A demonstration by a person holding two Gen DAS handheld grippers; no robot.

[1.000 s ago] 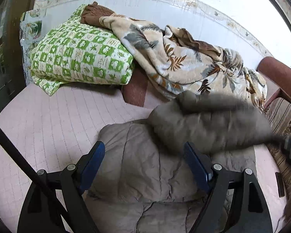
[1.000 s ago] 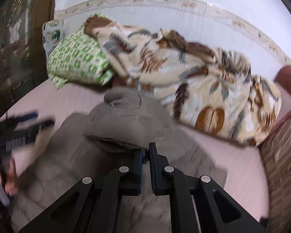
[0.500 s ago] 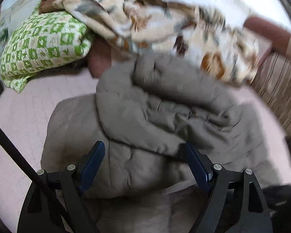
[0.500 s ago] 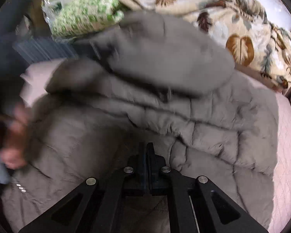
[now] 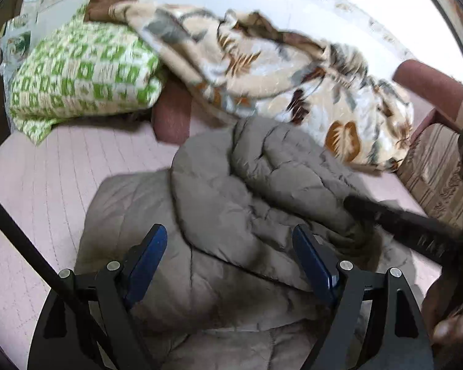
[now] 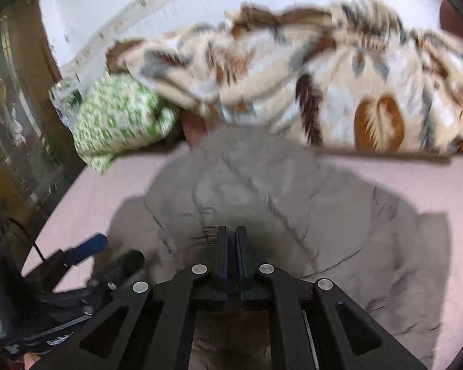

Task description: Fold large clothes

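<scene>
Folding is getting under way on a pink bed (image 5: 61, 185), where a grey padded jacket (image 5: 231, 231) is lying bunched near a leaf-print blanket (image 5: 277, 71). Left hand-held gripper (image 5: 231, 259) is hovering with its jaws apart over the jacket; right hand-held gripper (image 6: 231, 246) is pinching together, apparently nipping grey fabric. Laying the folded part flat and squaring the edges looks advisable.

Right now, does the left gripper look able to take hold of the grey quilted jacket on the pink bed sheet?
Probably yes. The left gripper is open right over the grey quilted jacket, with a puffy fold between its fingers and nothing in front. The right gripper, shut, works further to the right.
</scene>
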